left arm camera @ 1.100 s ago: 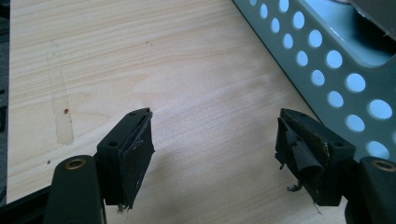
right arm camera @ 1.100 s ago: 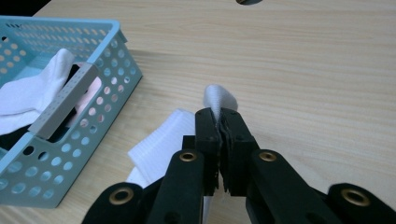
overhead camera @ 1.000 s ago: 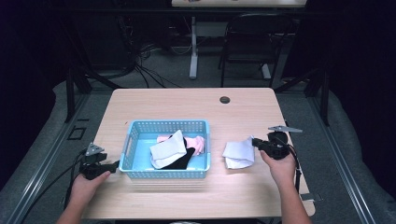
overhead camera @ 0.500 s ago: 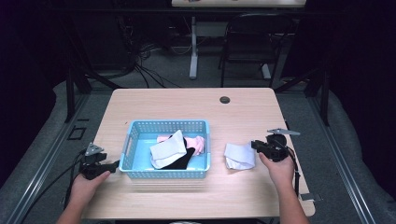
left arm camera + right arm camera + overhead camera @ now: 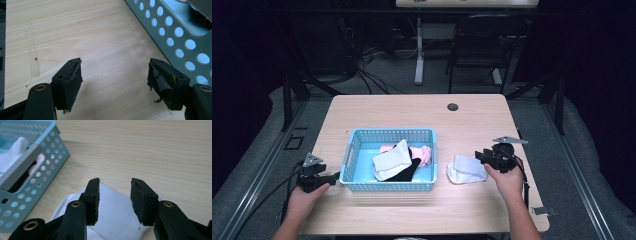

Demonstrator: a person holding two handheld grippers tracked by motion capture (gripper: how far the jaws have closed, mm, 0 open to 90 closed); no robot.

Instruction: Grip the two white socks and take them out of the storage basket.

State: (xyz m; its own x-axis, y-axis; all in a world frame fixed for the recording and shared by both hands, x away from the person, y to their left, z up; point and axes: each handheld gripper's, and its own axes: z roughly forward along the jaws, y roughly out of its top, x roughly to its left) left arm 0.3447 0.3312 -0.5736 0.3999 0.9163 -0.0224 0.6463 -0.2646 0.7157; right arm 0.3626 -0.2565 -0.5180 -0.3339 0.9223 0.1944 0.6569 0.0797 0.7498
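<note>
On table | left hand-held gripper (image 5: 115, 75) wide apart, empty | right hand-held gripper (image 5: 113, 197) parted over white cloth (image 5: 117, 217)

- The tabletop (image 5: 422, 120) sits brightly lit from above in the high view, while the room past its far edge drops into near-black.
- The high view is soft and a bit grainy; small detail smears.
- Soft shadows pool under the left gripper's fingers (image 5: 70, 82).
- In the right gripper view, the basket (image 5: 37, 170) blurs near the picture's left edge, and the wood grain looks sharp and evenly bright.
</note>
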